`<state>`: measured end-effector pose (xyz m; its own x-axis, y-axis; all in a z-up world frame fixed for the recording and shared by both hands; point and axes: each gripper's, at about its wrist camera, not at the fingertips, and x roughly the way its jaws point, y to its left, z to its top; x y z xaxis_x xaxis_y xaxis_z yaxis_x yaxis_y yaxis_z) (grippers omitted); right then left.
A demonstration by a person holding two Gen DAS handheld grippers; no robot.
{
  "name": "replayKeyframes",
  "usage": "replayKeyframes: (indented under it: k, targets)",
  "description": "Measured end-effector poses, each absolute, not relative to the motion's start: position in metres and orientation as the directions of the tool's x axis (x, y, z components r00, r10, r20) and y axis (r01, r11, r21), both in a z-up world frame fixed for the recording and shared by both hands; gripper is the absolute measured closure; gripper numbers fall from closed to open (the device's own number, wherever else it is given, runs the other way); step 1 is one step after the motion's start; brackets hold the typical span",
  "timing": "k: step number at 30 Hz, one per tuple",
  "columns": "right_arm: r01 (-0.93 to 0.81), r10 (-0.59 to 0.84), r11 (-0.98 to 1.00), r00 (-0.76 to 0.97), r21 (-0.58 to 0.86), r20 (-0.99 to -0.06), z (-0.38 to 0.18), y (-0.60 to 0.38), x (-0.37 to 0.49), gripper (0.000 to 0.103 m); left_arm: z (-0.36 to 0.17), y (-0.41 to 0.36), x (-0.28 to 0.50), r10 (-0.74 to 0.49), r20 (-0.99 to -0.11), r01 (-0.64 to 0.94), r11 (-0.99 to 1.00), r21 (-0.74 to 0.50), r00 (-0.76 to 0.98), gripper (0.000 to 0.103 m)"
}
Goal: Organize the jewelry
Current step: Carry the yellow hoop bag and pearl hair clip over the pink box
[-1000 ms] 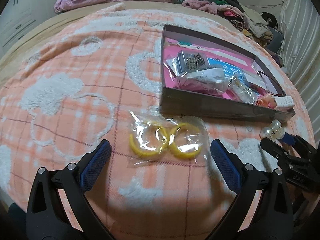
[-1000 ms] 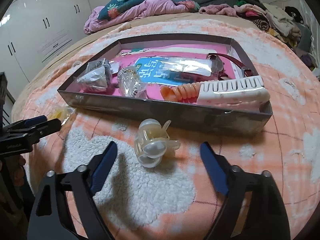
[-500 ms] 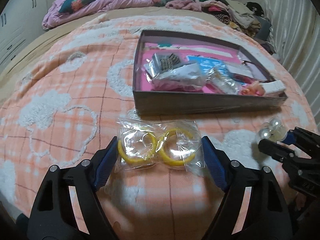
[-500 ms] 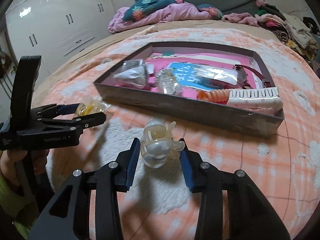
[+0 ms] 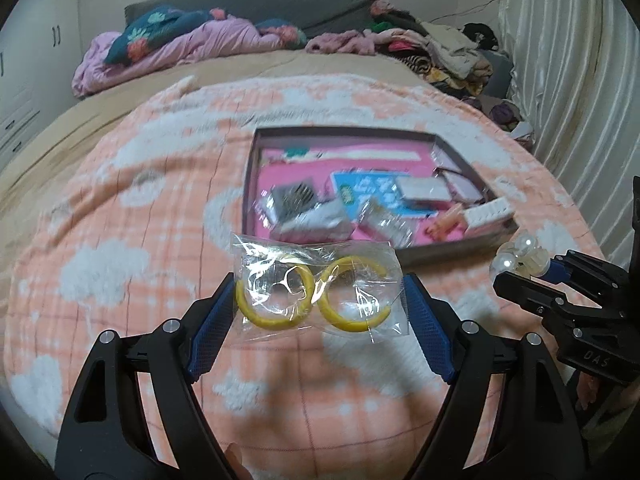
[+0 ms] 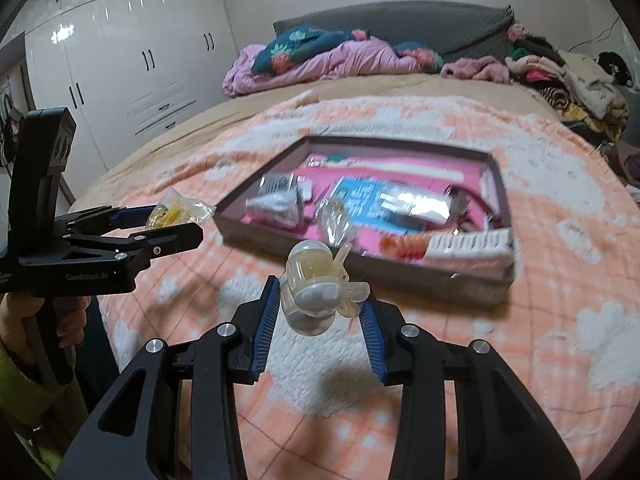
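Both grippers have risen off the blanket since a second ago, each carrying its item. Left gripper (image 5: 318, 312) clamps a clear crinkled bag of yellow hoops (image 5: 314, 294), two glossy open rings side by side, held in the air just short of the tray's near wall. Right gripper (image 6: 318, 314) grips a translucent cream hair claw (image 6: 316, 292) with pearl-like domes, likewise short of the near wall. Tray (image 6: 400, 280): shallow, dark-walled, pink-floored, crowded with packets and a white comb at its right end. Fuzzy peach checked blanket (image 5: 120, 240) lies open on all sides of the tray.
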<state>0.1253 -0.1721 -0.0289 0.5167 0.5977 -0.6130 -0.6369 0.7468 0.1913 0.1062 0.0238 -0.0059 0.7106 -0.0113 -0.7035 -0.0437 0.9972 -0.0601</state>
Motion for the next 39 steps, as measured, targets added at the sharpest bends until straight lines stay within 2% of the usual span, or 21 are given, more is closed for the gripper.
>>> replayKeyframes:
  k: [12, 21, 27, 39]
  targets:
    - [-0.594, 0.575, 0.787, 0.606, 0.167, -0.550, 0.003, -0.197, 0.145, 0.065, 0.021, 0.003, 0.133, -0.027, -0.656, 0.005, 0.999, -0.036, 0.754, 0.030]
    - [-0.552, 0.547, 0.818, 0.658, 0.163, -0.517, 0.020, -0.205, 0.169, 0.065, 0.025, 0.001, 0.159, -0.017, -0.654, 0.005, 1.000, -0.020, 0.757, 0.030]
    - [-0.532, 0.533, 0.830, 0.665, 0.170, -0.522, 0.021, -0.203, 0.186, 0.065, 0.016, 0.000, 0.173, -0.020, -0.673, 0.006, 1.000, -0.024, 0.739, 0.030]
    - [-0.526, 0.500, 0.837, 0.618, 0.154, -0.606, -0.012, -0.187, 0.222, 0.065, -0.011, -0.001, 0.193, -0.027, -0.716, 0.010, 1.000, -0.028, 0.698, 0.030]
